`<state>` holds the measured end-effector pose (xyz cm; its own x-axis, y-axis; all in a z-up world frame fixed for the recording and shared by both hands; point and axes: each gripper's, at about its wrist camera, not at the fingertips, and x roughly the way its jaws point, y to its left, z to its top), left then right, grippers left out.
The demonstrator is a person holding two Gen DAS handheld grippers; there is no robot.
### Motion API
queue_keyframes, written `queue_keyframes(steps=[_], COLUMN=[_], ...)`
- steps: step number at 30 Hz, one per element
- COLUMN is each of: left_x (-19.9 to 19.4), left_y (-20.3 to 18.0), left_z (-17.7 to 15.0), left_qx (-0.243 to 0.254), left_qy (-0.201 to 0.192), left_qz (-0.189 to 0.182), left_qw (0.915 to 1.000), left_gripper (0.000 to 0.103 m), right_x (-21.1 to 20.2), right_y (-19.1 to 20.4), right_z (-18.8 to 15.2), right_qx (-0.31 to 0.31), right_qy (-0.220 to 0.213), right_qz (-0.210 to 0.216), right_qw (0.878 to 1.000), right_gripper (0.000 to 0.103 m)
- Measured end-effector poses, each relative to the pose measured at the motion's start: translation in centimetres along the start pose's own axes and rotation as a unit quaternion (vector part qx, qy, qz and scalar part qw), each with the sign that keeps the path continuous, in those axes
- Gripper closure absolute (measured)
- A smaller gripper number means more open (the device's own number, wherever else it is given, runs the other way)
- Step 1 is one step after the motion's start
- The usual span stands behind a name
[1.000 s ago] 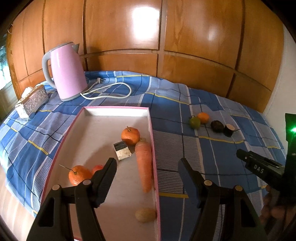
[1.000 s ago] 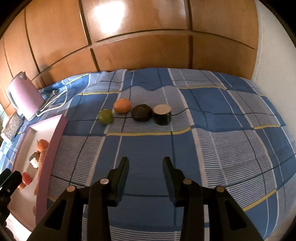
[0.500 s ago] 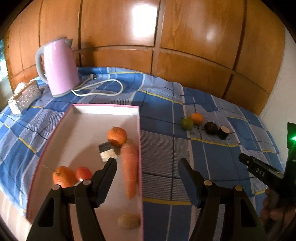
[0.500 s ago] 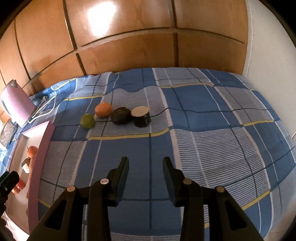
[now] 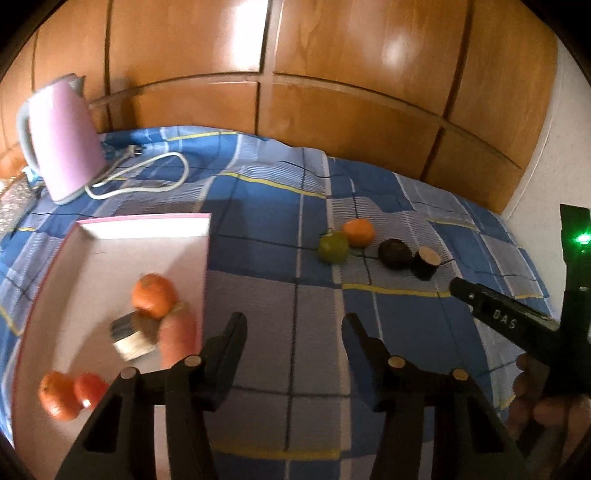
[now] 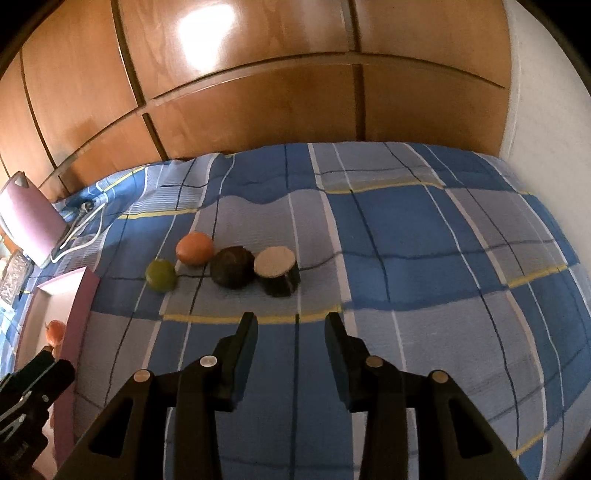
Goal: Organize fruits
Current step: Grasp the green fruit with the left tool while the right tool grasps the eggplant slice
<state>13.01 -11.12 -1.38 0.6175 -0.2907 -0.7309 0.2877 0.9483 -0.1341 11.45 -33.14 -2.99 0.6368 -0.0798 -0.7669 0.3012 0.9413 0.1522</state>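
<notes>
My pictures are dim and warm. A lamp makes bright shiny spots on the wooden doors. The left view is blurry, most on the tray. Everything bends near the round black corners.

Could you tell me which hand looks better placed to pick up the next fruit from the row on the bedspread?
Probably the right. Its tool is empty and points at the dark round fruit just ahead. The left tool, jaws closing on nothing, sits beside the pink tray, farther from the row.
</notes>
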Motion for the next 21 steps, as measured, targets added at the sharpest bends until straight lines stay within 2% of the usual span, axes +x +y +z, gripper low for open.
queue_keyframes(steps=[8,14,16,21], left_x=[3.6,6.0,6.8,8.6], left_y=[-0.8,-1.8,-2.1,-2.3], left_z=[2.2,3.6,3.9,4.9], left_qx=[0.000,0.009,0.014,0.008], left_qy=[0.009,0.021,0.021,0.029], left_qz=[-0.013,-0.018,-0.018,-0.024], left_qw=[0.9999,0.9996,0.9995,0.9993], left_gripper=[0.049,0.047,0.042,0.041], right_x=[2.5,4.1,4.7,5.3], right_y=[0.2,0.7,0.6,0.9], right_z=[1.6,2.3,2.6,2.8], right_qx=[-0.003,-0.018,-0.018,-0.032], right_qy=[0.011,0.010,0.012,0.006], right_qz=[0.017,0.003,0.004,0.004], right_qw=[1.000,1.000,1.000,0.999], right_gripper=[0.062,0.062,0.061,0.061])
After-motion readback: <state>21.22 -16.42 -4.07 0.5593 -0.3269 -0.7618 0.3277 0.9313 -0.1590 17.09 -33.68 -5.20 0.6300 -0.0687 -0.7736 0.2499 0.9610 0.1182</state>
